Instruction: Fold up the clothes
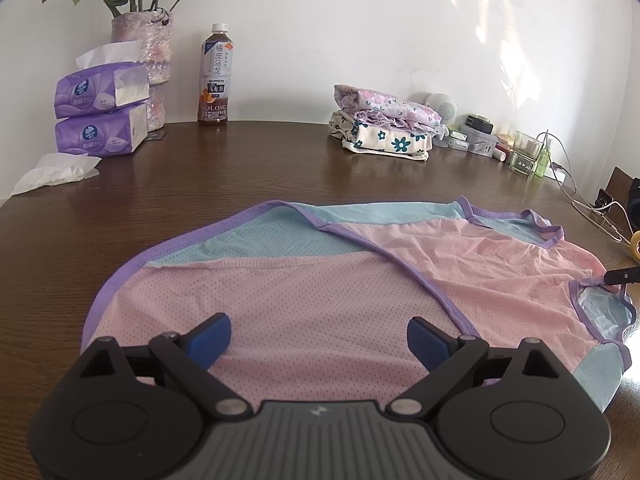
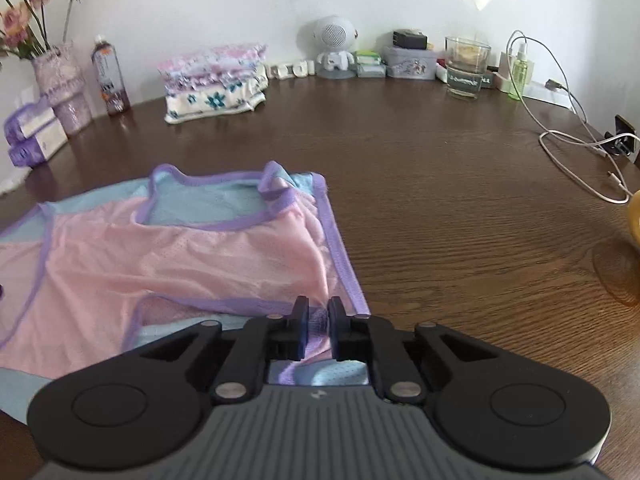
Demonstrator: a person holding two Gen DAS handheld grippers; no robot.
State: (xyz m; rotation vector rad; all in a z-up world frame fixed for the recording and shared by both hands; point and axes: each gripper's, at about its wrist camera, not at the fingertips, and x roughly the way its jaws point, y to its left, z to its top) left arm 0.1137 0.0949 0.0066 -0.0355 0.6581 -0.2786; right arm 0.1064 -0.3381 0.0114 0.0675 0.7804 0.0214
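My left gripper (image 1: 319,344) hangs low over the vest (image 1: 320,300), its blue fingers (image 1: 212,338) spread wide with pink mesh showing in the whole gap between them. I cannot tell whether the tips rest on the cloth or sit just above it; nothing is caught between them.

My right gripper (image 2: 319,326) is closed on the vest (image 2: 160,252): the two pads are drawn close together with a fold of purple trim and pink mesh pinched between them, at the near right corner of the garment. A bit of blue and purple fabric shows below the pads, inside the gripper frame.

The vest lies spread on the brown table (image 2: 460,208), pink in the body with pale blue panels and purple binding along the edges. It is partly folded, one layer lying diagonally across another, and the cloth is wrinkled near the right gripper's hold.

Well behind it, near the wall, a stack of folded clothes (image 1: 384,126) sits on the table. To the far left I see a bottle (image 1: 215,76), two tissue packs (image 1: 100,108) stacked, and a vase (image 1: 148,64) of flowers. On the right are a glass (image 2: 466,66) and a white cable (image 2: 568,148).
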